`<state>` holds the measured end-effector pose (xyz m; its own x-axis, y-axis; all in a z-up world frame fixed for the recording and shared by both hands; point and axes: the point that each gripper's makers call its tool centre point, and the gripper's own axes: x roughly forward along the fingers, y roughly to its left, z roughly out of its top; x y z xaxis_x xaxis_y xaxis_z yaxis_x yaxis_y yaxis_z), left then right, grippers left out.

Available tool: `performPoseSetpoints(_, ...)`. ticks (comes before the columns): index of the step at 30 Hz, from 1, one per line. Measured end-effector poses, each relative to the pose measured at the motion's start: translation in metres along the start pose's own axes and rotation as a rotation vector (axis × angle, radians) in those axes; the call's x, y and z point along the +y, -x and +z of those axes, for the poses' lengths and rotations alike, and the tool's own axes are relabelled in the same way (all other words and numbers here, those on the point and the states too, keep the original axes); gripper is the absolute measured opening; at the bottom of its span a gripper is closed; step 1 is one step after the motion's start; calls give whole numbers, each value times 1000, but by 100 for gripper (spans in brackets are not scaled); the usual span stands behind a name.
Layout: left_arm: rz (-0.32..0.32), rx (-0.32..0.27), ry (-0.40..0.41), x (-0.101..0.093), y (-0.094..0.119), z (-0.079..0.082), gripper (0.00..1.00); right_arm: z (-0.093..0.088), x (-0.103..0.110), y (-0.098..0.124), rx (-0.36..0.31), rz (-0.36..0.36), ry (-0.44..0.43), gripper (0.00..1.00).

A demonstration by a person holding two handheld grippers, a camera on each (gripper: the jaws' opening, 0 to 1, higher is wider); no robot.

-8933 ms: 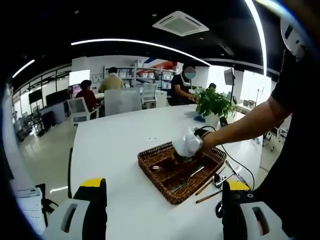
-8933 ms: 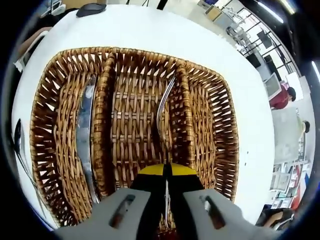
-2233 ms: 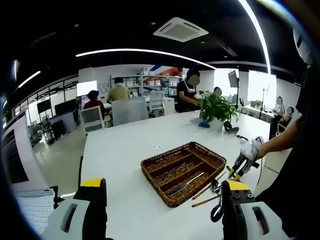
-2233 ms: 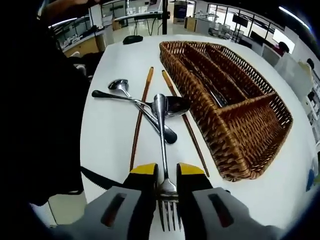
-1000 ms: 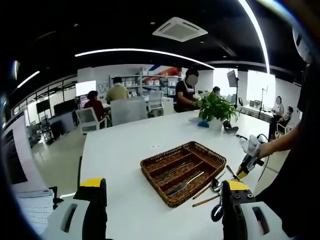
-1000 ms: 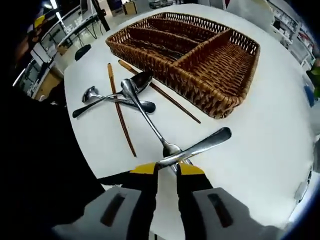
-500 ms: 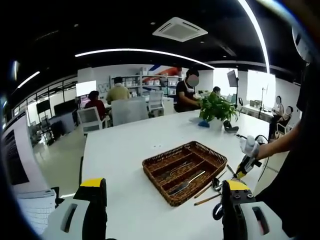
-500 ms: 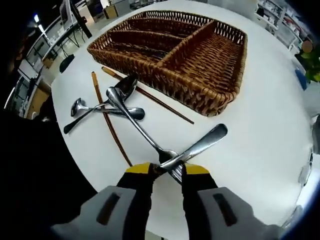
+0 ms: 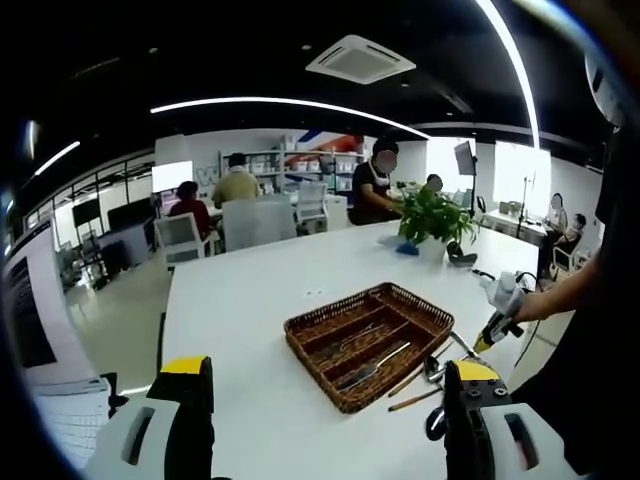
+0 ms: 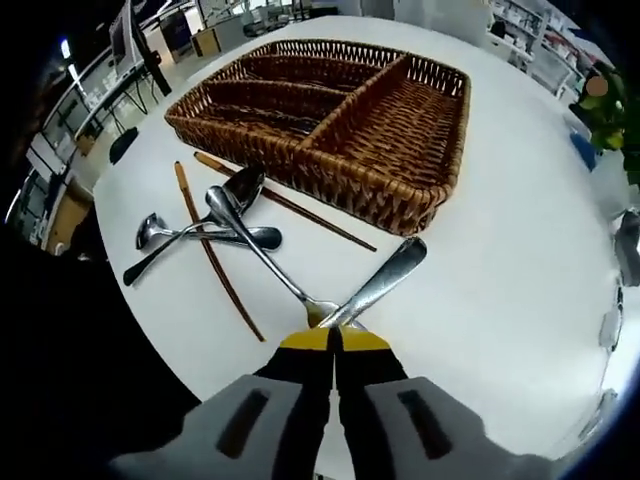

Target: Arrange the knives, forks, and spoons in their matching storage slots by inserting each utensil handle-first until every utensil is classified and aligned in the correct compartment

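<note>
A brown wicker basket [image 10: 405, 214] with slot-like compartments sits on the white table [image 10: 500, 270], with steel utensils lying in its long slots. My right gripper [image 10: 333, 341] is shut on a steel utensil [image 10: 385, 276]. Its handle points up and right, and its head is hidden by the jaws. Crossing under it on the table lies a fork [image 10: 262, 255], beside several spoons [image 10: 240, 189] and two brown chopsticks [image 10: 212, 257]. In the left gripper view the basket [image 9: 302, 326] lies ahead, and my left gripper [image 9: 327, 368] is open and holds nothing. A gloved hand carries the right gripper [image 9: 490, 336] past the basket's right end.
A potted plant [image 9: 430, 214] stands at the table's far right. People sit at desks behind, near office chairs [image 9: 245, 205]. A black cable [image 9: 520, 285] runs by the right edge. The table edge [image 10: 150, 330] curves close on the left of the spoons.
The right gripper's jaws, apart half a second ago, have closed together on the utensil's head. The left gripper has stayed where it was.
</note>
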<state>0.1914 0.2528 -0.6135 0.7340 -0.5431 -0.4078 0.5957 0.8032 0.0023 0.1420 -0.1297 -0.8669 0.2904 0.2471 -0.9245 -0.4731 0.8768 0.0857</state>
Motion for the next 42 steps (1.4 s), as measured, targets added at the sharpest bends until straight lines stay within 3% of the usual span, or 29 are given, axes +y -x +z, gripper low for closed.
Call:
performPoseSetpoints(7, -13, -7, -4, -7, -6, 6, 100, -5, 14, -3, -5, 59, -161, 14)
performPoseSetpoints(12, -17, -6, -2, -10, -7, 5, 100, -1, 24, -7, -6, 47, -134, 19)
performPoseSetpoints(15, -19, -5, -3, -12, -8, 6, 100, 1, 16, -9, -1, -10, -27, 15)
performPoseSetpoints(16, -19, -5, -5, -12, -8, 6, 100, 0, 20, -9, 3, -1, -50, 15)
performPoseSetpoints(18, -19, -9, -2, -12, -8, 7, 100, 1, 18, -10, -13, -19, -7, 14)
performPoseSetpoints(22, -16, -12, -4, -11, -9, 9, 100, 1, 13, -7, -19, -15, -57, 9)
performPoseSetpoints(27, -13, -10, -3, -10, -9, 9, 100, -1, 7, -4, -24, 1, -50, 9)
performPoseSetpoints(31, -16, -10, -6, -11, -11, 10, 100, 1, 5, -5, -47, 13, -143, 10)
performPoseSetpoints(36, -20, -5, -10, -14, -14, 11, 100, 11, 4, -7, -80, -11, -178, 24)
performPoseSetpoints(39, -25, -1, -15, -16, -16, 11, 100, 11, -4, -9, -104, -91, -115, 13)
performPoseSetpoints(40, -26, -1, -14, -17, -17, 11, 100, 3, -6, -8, -82, -108, -110, 13)
performPoseSetpoints(42, -31, 2, -15, -21, -19, 11, 100, 6, -5, -9, -122, -92, -129, 12)
